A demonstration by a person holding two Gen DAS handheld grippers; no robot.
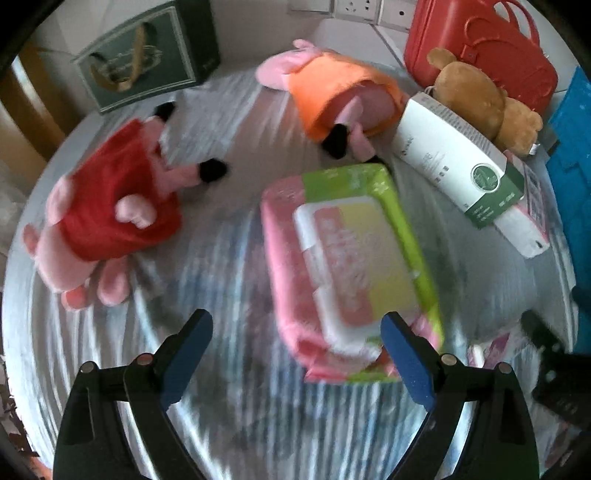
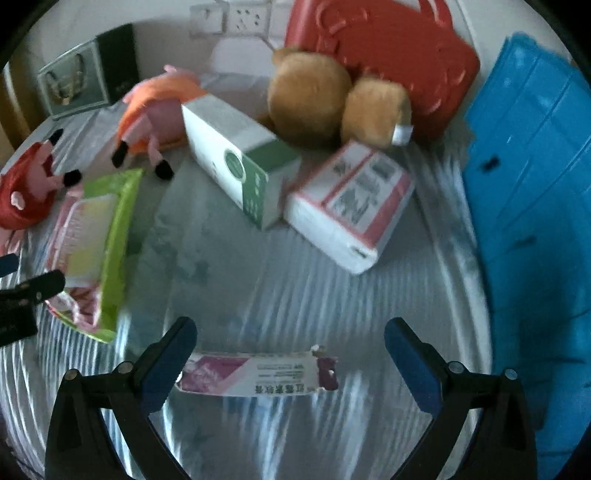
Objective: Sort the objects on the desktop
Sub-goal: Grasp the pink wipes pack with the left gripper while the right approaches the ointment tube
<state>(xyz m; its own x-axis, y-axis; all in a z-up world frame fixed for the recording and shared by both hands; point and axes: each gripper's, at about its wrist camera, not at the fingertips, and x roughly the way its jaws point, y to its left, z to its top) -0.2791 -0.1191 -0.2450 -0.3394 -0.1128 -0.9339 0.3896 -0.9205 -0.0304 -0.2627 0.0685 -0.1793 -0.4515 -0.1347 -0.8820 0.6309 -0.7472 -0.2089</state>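
1. A table under a striped grey-white cloth point(image 1: 229, 266) fills both views; behind it runs a pale wall with power sockets point(image 1: 356, 7) at the top of the frame.
2. Left wrist view, upper left: a dark green box point(image 1: 147, 59) stands at the back of the table.
3. Middle left: a pink pig toy in a red dress point(image 1: 110, 206) lies on the cloth, apart from the other things.
4. Upper centre: a second pig toy in an orange dress point(image 1: 332, 96) lies with its black feet toward the camera.
5. Centre: a pink and green pack of wipes point(image 1: 351, 258) lies flat, its near end just at the right finger of the left gripper point(image 1: 295, 339). The jaws are spread wide and grip nothing.
6. Upper right: a white and green carton point(image 1: 454, 155) leans on a pack of tissues point(image 1: 524, 221); a brown teddy bear point(image 1: 476, 96) sits behind them, against a red case point(image 1: 480, 40).
7. Right wrist view, far right: a blue bin point(image 2: 535, 206) stands at the table's edge.
8. Bottom centre: a flat pink and white packet point(image 2: 255, 373) lies between the fingers of the right gripper point(image 2: 291, 354), whose jaws are wide apart and hold nothing; contact with the left finger cannot be told.
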